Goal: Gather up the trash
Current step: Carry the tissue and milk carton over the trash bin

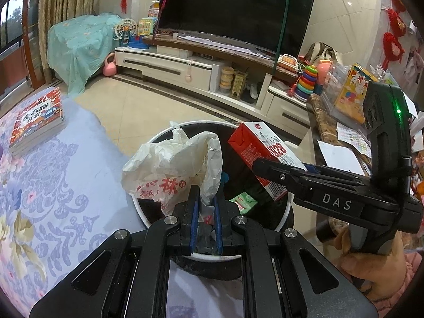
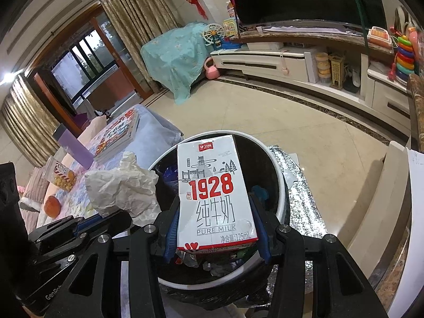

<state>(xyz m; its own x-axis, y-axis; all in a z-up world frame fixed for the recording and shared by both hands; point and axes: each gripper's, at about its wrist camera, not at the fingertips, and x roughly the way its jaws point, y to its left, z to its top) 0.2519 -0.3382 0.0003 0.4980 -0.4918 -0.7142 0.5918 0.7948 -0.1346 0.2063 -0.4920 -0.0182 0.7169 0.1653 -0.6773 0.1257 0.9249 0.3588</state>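
1. The left gripper (image 1: 206, 206) is reaching over the trash bin (image 1: 159, 218), fingers pinching a crumpled plastic bag (image 1: 169, 167).
2. The right gripper (image 2: 216, 228) is angling over the bin, fingers clamping a milk carton (image 2: 212, 190) above it.

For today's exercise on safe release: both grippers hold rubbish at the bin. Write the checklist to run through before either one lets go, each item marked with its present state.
1. Left gripper shut on the plastic bag: ok.
2. Right gripper shut on the milk carton: ok.
3. Carton over the bin opening: ok.
4. Bag fully over the opening: not ok, part overhangs the rim.
5. Room left in the bin: cannot tell.
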